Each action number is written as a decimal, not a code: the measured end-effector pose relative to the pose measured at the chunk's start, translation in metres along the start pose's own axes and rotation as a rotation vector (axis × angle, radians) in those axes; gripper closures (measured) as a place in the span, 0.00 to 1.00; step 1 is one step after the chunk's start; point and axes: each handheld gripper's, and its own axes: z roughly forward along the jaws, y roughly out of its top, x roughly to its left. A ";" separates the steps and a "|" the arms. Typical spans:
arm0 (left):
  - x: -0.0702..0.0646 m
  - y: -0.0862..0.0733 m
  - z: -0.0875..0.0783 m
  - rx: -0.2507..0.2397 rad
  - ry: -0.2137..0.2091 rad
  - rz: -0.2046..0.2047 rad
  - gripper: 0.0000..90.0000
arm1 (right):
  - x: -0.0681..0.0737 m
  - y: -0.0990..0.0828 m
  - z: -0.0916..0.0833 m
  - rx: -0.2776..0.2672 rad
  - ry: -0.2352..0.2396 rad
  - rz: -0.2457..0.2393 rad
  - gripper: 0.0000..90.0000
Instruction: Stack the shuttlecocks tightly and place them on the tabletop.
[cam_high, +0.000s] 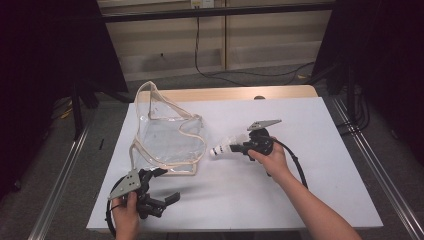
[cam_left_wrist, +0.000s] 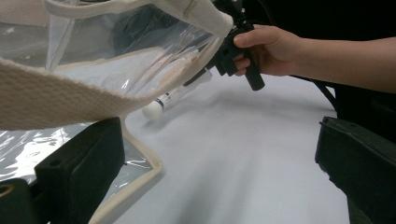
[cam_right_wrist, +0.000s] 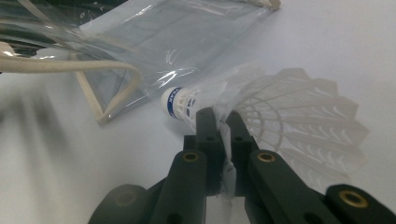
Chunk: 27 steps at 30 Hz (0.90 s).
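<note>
the right gripper (cam_right_wrist: 223, 122) has its fingers closed on the feather skirt of a white shuttlecock (cam_high: 223, 147), pinching only a thin bit of feather while the cork end with its blue band points left toward the clear bag (cam_high: 167, 135). the shuttlecock sits just right of the bag, near the middle of the worktop (cam_high: 300, 190), and whether it is lifted clear of the surface or resting on it i cannot tell. the left gripper (cam_high: 159, 192) waits at the near left corner of the bag with its fingers spread apart, gripping nothing; one finger lies close beside the bag's cream edging.

the likely trouble: the hold is on soft feathers, so the shuttlecock may twist or slip out as it is pushed into the bag, or the feathers may crease. the bag's mouth looks slack and partly folded, with its strap draped across it, so the cork could catch on the edging unless the left gripper holds the opening wide.

the bag looks empty; through its clear wall nothing can be made out inside.
</note>
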 end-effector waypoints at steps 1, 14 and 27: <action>0.000 0.000 0.000 0.000 0.000 0.000 0.02 | 0.000 0.000 -0.001 0.001 -0.002 -0.003 0.97; 0.002 0.000 -0.001 -0.006 0.005 -0.002 0.02 | 0.000 0.003 -0.006 0.015 0.018 -0.008 0.97; 0.003 -0.001 -0.002 -0.009 0.010 -0.015 0.02 | -0.001 0.015 -0.021 0.014 0.018 -0.017 0.97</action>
